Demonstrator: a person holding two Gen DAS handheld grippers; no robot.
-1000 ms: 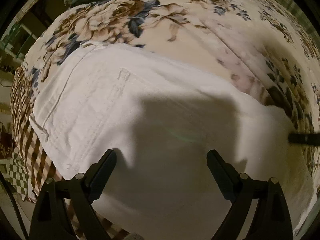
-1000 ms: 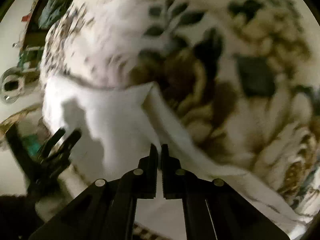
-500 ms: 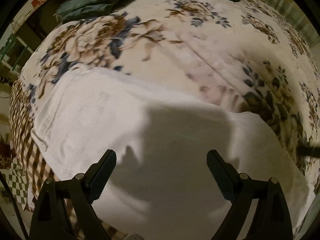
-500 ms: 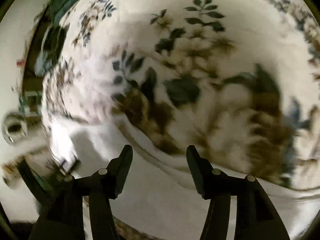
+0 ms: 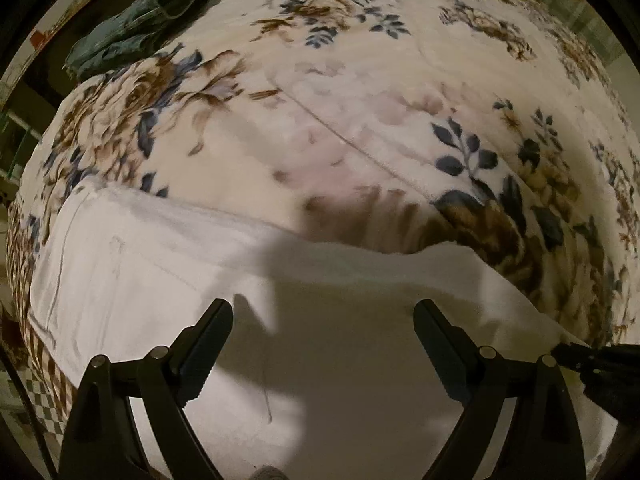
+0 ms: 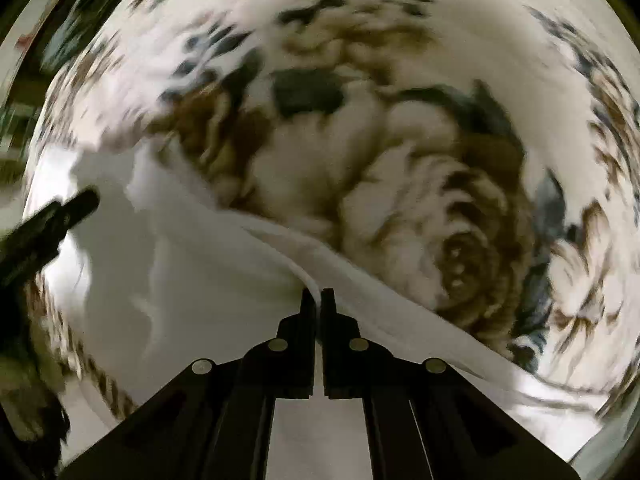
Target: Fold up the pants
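**Right gripper just re-pinched the pants edge**

Quick update on the pants [image 5: 320,360] fold. Half a second back: right gripper [image 6: 318,296] wide open over the far edge of the white cloth, nothing between the jaws. Now: jaws snapped closed, with a thin ridge of that white edge pinched up between the tips. Looks like a real hold, since the fabric peaks right at the jaw line and drapes away on both sides. Very blurry in that view though, so no telling how many layers got caught.

Left gripper [image 5: 324,328]: spread wide, same as a second ago, hanging over the middle of the pants with nothing in it. Has slid sideways along the cloth, away from the waist end, with more of the floral blanket [image 5: 360,120] showing above the far edge than before. Right gripper's tip peeking in at the lower right of the left view, at the pants' edge.

Pants themselves: spread flat on the bed, near the front edge, pocket seam off to the left, dark green clothes [image 5: 144,28] piled at the far corner.

Meaning for the task, best guess: grab for the next fold secured on one side only. Left side probably needs its own pinch before lifting, otherwise a lopsided, dragged fold.
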